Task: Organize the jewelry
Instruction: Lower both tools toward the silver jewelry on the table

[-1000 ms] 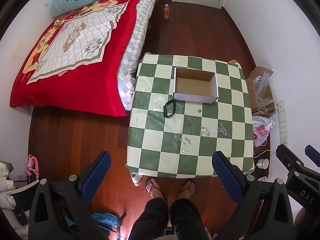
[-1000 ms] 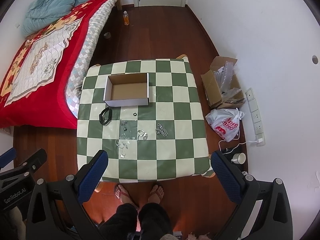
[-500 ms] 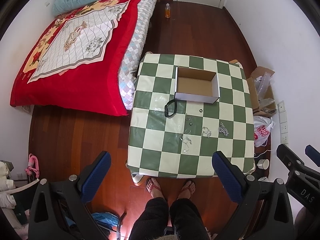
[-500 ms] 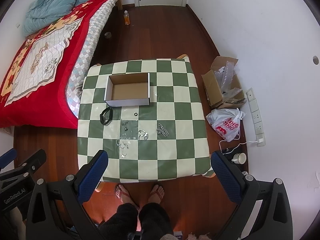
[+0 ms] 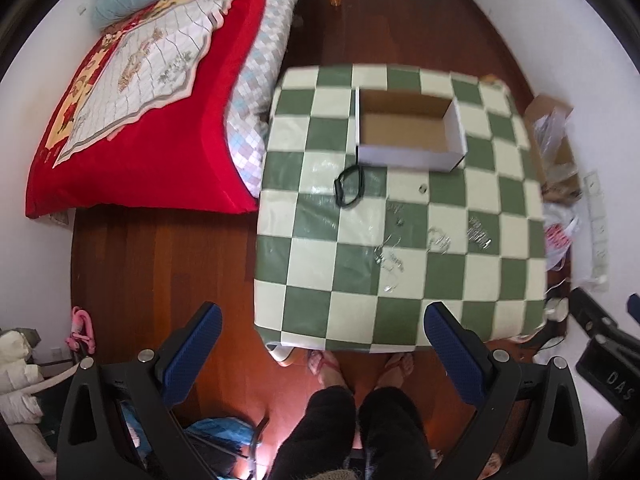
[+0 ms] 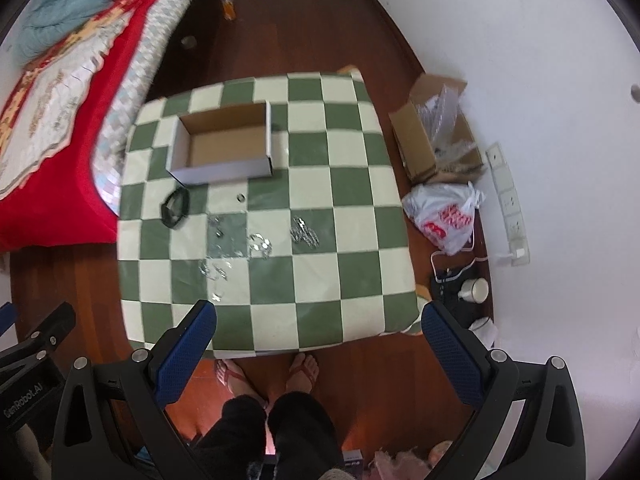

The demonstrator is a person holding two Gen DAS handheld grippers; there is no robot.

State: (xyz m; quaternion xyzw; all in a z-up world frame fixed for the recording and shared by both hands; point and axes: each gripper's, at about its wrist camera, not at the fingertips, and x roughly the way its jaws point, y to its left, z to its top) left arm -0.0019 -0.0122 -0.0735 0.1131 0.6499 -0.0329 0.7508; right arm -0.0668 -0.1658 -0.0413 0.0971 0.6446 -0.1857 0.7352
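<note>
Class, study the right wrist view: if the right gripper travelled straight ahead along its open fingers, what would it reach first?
Most likely the checkered table. The right gripper is open and empty, aimed down at the table's near part, just past the scattered silver jewelry. Depth is hard to judge through the fisheye.

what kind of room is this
Most likely a bedroom in a home: a bed with a red quilt stands beside a small table under a green checked cloth, on a wooden floor. An open cardboard box and scattered jewelry lie on the table.
</note>
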